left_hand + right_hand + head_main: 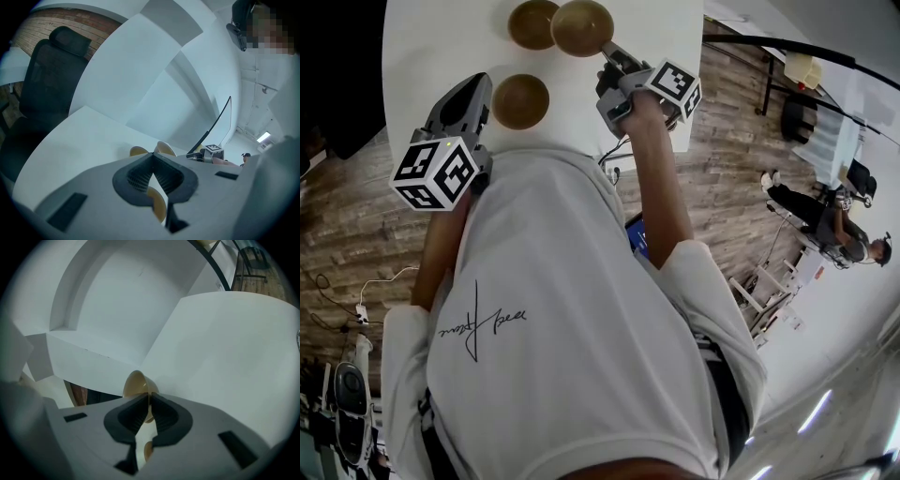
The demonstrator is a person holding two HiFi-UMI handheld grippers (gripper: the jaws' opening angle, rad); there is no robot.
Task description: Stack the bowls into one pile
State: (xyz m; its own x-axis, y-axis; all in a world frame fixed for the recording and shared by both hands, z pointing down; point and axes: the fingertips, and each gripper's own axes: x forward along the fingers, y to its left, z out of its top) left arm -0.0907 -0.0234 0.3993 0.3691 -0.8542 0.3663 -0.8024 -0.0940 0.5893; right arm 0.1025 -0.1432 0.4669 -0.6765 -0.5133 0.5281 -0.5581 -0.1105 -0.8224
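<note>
Three brown bowls are on or over the round white table (431, 42). My right gripper (607, 49) (149, 397) is shut on the near rim of one bowl (581, 26) (137, 383), held beside a second bowl (532, 23) at the far side. The third bowl (520, 101) (158, 202) sits nearer, just right of my left gripper (480, 91) (152, 160). That gripper's jaws meet at the tips with nothing between them, and the bowl shows below them. In the left gripper view the two far bowls (139, 151) show beyond the jaws.
The table's near edge runs just in front of my body. Wood floor (722, 141) lies to the right, with a black stand and a seated person (839, 225) farther off. A black office chair (49, 75) stands past the table's left side. Cables (370, 286) lie on the floor.
</note>
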